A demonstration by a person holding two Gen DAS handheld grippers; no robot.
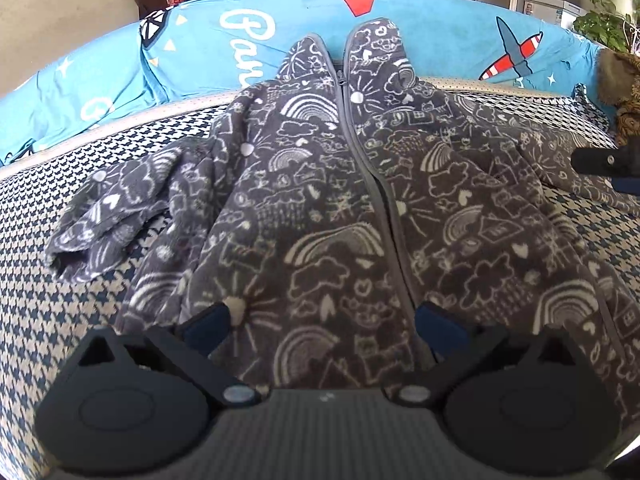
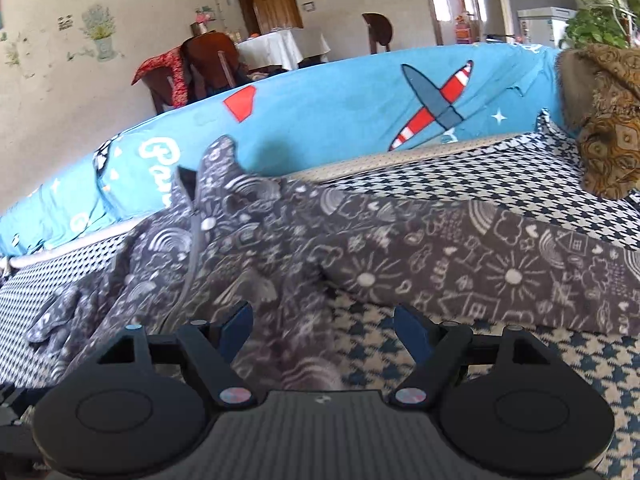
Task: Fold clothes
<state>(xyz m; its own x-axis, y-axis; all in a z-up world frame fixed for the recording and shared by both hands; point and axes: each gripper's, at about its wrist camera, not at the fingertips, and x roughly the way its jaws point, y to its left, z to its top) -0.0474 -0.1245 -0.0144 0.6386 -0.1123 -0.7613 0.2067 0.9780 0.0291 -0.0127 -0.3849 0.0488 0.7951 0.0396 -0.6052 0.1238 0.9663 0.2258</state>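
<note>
A grey fleece hooded jacket [image 1: 320, 208] with white doodle print lies zipped and face up on a houndstooth cushion [image 1: 40, 272]. Its hood points toward the blue sofa back. My left gripper [image 1: 322, 320] is open above the jacket's lower front, near the zip. The left sleeve [image 1: 108, 216] lies bunched at the left. In the right wrist view the jacket [image 2: 248, 240] is seen from its right side, with the right sleeve [image 2: 500, 276] stretched out to the right. My right gripper [image 2: 324, 322] is open over the jacket's side edge below that sleeve. Its dark tip [image 1: 608, 164] shows at the left view's right edge.
A blue cartoon-print cover [image 1: 440, 48] drapes the sofa back behind the jacket. A brown patterned cushion [image 2: 600, 120] sits at the right end. Chairs and a white-clothed table [image 2: 280, 48] stand beyond the sofa, with a plant [image 1: 608, 8] at the far right.
</note>
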